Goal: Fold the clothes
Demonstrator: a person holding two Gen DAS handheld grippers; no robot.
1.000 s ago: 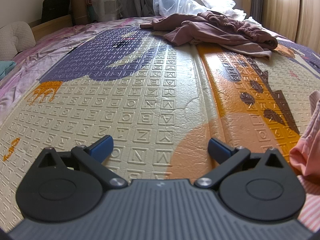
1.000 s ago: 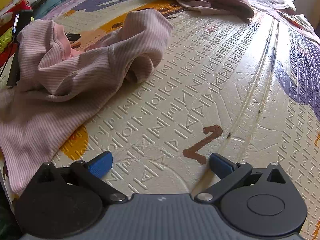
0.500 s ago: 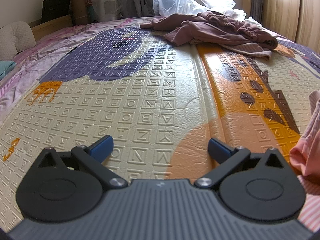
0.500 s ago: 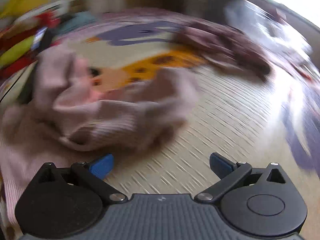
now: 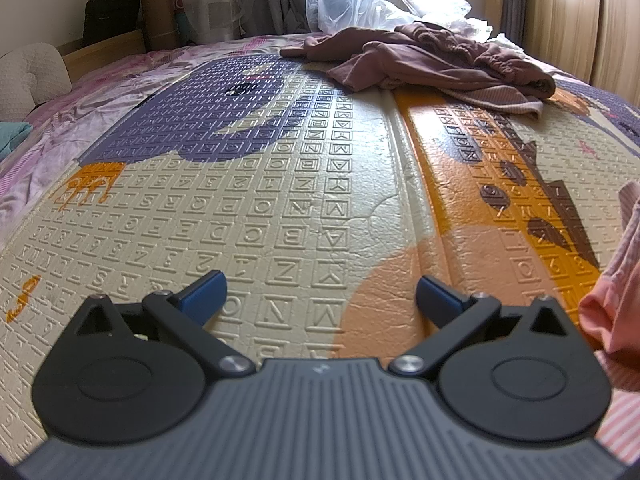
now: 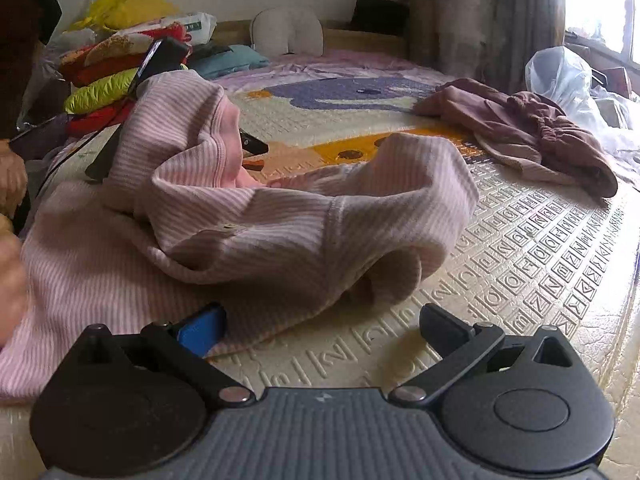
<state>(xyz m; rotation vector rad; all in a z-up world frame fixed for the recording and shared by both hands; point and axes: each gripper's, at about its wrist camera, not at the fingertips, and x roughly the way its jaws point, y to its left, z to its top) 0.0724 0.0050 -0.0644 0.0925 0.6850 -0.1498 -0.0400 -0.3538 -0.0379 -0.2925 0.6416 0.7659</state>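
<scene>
Pink, ribbed and finely striped, the garment (image 6: 248, 232) lies crumpled on an embossed foam play mat (image 6: 540, 256) spread over a bed; nothing about it looks folded yet. Going left to right in the right wrist view: a stack of red and yellow-green bedding (image 6: 108, 76) at the mat's far left edge, then the pink garment heaped in the middle with 1 tube-like opening facing the camera, then a second, maroon garment (image 6: 528, 132) bunched at the far right, with a clear plastic bag (image 6: 560, 72) behind it. Judging by this, the task is at its very start: both pieces remain to be spread flat and folded.

The left gripper (image 5: 320, 292) sits low over bare mat, jaws wide apart and empty, pointing toward the maroon pile, with a pink edge of the garment just beside it on the right. The right gripper (image 6: 320, 326) is low too, jaws spread wide and holding nothing; its left blue pad (image 6: 200, 330) looks to sit at the garment's near hem, aimed at the heap.
</scene>
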